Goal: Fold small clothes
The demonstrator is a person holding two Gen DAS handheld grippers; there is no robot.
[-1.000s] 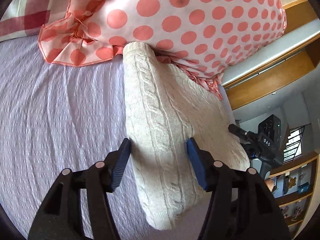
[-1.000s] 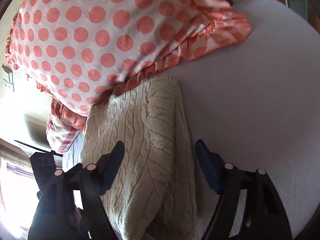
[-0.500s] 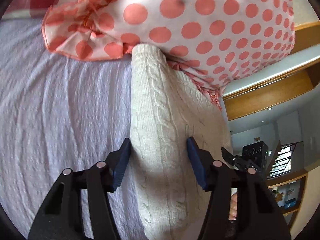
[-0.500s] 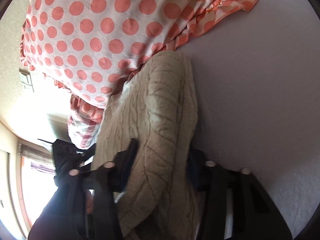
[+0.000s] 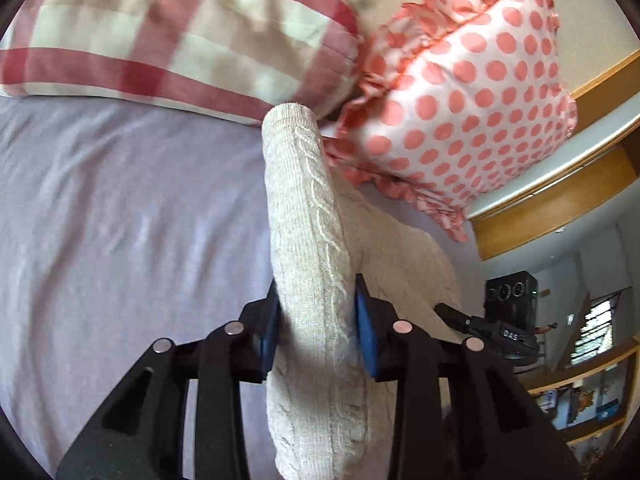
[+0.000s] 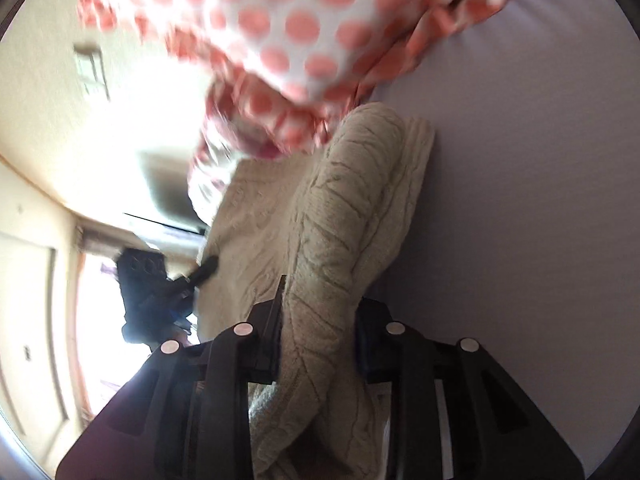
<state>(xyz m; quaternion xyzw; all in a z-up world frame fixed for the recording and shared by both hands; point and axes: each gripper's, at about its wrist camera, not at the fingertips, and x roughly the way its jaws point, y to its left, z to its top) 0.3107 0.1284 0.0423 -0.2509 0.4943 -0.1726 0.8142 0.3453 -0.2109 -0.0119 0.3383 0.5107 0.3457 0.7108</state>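
One cable-knit sweater (image 5: 312, 264) between jaws; two pillows beyond jaws: one polka-dot pillow (image 5: 472, 92), one red-check pillow (image 5: 168, 36); two grippers: left gripper (image 5: 316, 320), right gripper (image 6: 320, 320).

- In the right wrist view we see the polka-dot pillow (image 6: 280, 28) smeared by motion blur and cut off at the top edge.
- The cable-knit sweater (image 5: 316, 280) runs out of the left wrist view at the bottom; its far end is tucked behind the pillows.
- The checked pillow (image 5: 160, 40) is blurred too.
- Shelf items (image 5: 600, 404) are too small for us to name.
- The left gripper (image 6: 176, 284) is dark and blurred in the right wrist view.
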